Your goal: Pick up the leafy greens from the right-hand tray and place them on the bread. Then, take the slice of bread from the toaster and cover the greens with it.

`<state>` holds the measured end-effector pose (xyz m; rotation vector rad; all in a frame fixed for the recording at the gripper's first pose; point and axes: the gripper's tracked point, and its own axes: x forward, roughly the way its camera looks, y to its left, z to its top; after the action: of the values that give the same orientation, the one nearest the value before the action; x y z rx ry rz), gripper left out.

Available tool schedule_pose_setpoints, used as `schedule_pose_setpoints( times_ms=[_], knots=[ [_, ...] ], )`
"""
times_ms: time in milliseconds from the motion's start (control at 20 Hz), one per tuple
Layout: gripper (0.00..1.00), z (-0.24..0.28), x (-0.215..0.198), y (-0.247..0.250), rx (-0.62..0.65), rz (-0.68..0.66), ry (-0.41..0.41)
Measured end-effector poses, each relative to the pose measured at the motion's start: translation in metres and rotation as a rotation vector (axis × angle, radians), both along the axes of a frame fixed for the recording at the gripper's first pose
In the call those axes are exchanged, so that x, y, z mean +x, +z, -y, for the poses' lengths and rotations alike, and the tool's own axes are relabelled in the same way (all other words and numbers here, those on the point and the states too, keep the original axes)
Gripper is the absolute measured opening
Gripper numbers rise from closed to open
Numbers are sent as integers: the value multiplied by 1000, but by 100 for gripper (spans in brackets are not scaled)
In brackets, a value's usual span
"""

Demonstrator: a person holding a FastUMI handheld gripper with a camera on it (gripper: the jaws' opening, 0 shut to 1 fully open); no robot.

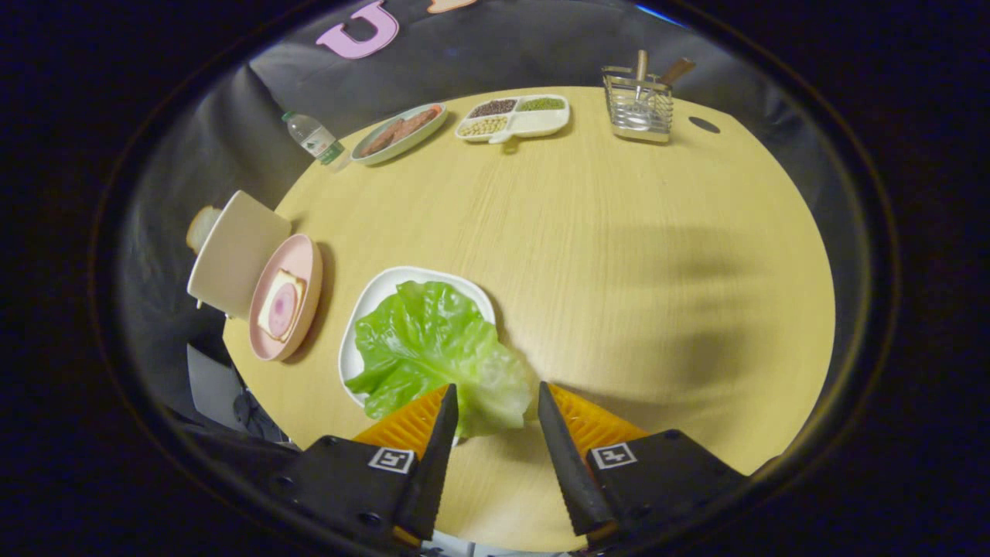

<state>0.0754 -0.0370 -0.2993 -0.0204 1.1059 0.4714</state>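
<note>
**Claw open over near edge of greens**

Surroundings: A round table carried all items. Far beyond the claw stood a wire rack with utensils, a divided dish of beans, a green plate with brown pieces, and a bottle. Nothing stood between the claw and the greens.

Task items: The greens lay on a white tray just ahead of the fingers. The near edge of the leaf reached into the gap between the fingers, beside the left finger. Left of the tray sat a pink plate holding the bread with a pink round slice on top. The toaster stood just beyond that plate, with a slice showing at its far side.

Claw state: The fingers stood wide apart. Whether either finger touched the leaf could not be determined.
</note>
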Motion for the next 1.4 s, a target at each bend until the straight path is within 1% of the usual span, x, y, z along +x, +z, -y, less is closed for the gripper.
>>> schedule_pose_setpoints(
  times_ms=[100, 300, 400, 500, 600, 1050, 1200, 1400],
  knots=[
    [63, -3, 0, 1, 4, -13, 14],
    [40, -3, 1, 9, 18, -18, -26],
    [16, -3, -6, 17, 14, -9, -62],
    [10, -8, 1, 19, 30, -12, -94],
    [5, -14, -3, 30, 65, -22, -109],
    [5, -80, -28, 107, 315, -89, -193],
    [5, -116, -37, 139, 425, -126, -196],
    [5, -168, -48, 171, 517, -155, -160]
  ],
)
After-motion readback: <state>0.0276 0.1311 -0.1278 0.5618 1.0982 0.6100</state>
